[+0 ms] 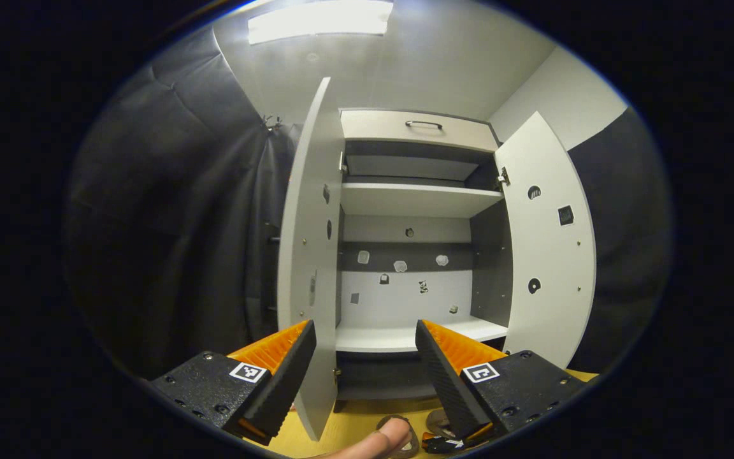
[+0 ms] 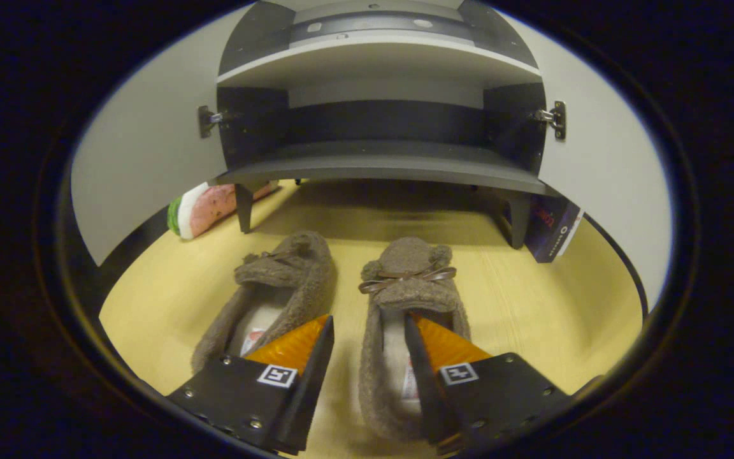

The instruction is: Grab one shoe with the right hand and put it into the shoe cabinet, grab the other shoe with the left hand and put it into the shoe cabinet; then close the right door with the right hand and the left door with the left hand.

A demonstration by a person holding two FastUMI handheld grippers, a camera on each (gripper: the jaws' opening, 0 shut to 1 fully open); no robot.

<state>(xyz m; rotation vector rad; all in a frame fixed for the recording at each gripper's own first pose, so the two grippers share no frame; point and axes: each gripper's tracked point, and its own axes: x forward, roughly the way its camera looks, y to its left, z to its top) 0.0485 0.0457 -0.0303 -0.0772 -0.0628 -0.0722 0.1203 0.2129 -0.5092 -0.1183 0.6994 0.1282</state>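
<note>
We lower the wide-open right gripper [image 2: 367,335] over the side wall of the right shoe [image 2: 405,306] at the frame's bottom middle and squeeze gently, while our left gripper [image 1: 364,338] waits open.

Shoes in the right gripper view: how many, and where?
2. Both on the floor before the open cabinet: left shoe beside the right gripper, right shoe with one wall between its open fingers. None on the shelves seen.
</note>
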